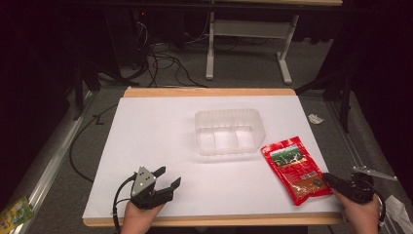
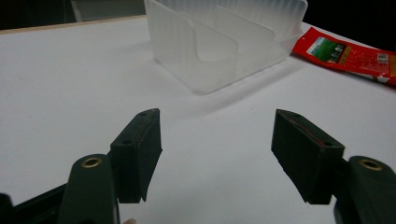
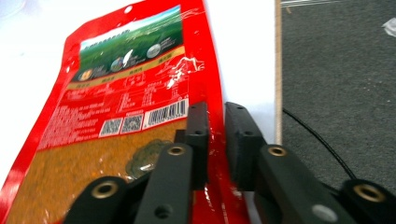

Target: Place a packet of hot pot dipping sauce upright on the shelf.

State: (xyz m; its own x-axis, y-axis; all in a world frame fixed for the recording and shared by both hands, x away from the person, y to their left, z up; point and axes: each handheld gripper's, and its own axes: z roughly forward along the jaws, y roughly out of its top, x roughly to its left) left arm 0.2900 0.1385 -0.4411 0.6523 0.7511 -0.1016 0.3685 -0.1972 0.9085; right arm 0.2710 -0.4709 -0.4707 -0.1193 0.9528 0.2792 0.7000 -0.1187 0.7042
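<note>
Glossy red foil packet (image 3: 130,116); translucent ribbed plastic tray (image 1: 229,130); matt white tabletop (image 1: 146,146).

Lab, dark curtains, floor cables (image 1: 165,63), white test table (image 1: 160,131)

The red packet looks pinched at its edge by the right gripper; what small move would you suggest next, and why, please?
Probably lift the red packet slightly off the white table. The right gripper has its fingers closed on the packet's near edge, and it lies flat beside the clear plastic tray, so it must clear that rim. The left gripper waits open.
</note>
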